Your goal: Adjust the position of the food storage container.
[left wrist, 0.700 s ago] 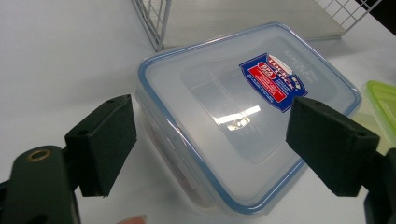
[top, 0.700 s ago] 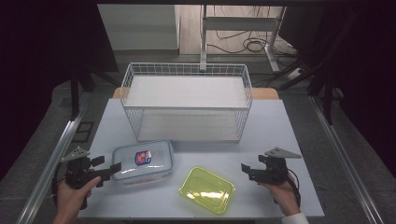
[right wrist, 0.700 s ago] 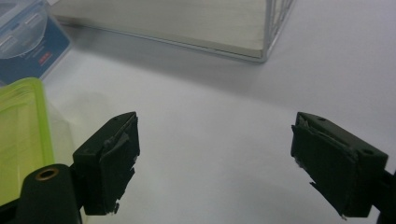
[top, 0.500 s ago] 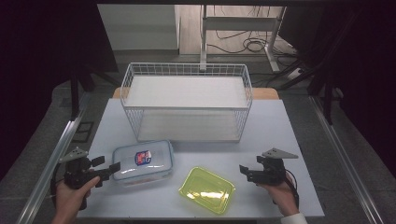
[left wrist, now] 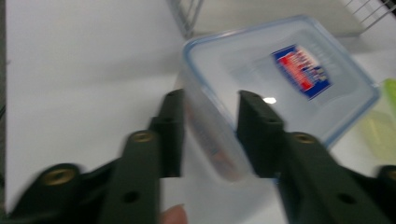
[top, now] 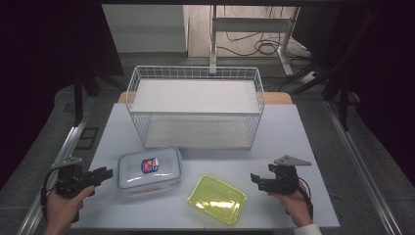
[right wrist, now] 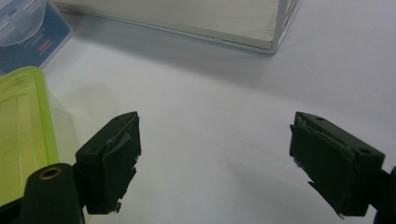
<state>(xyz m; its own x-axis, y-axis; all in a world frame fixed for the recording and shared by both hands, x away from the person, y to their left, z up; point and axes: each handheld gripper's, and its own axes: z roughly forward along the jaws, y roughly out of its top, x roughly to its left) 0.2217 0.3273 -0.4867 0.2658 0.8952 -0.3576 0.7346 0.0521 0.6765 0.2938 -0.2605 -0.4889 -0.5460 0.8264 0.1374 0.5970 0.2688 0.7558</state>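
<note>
The left tongs [left wrist: 208,135] are straddling the near corner of the clear lidded box [top: 149,168], one jaw outside the wall and one over the lid. The picture is blurred, so I cannot tell whether the pads are pressing yet. In the high view the box is sitting on the white surface [top: 293,132] at about seven o'clock from the wire basket [top: 195,105]. Judging from this, a bite on a mere corner is risking the smooth plastic twisting or slipping free once lifted, or the box skidding toward the yellow-green tray [top: 217,198] at its four o'clock. The right tongs [right wrist: 215,163] are standing wide open, holding nothing, hovering at the tray's three o'clock with bare surface between the jaws.
</note>
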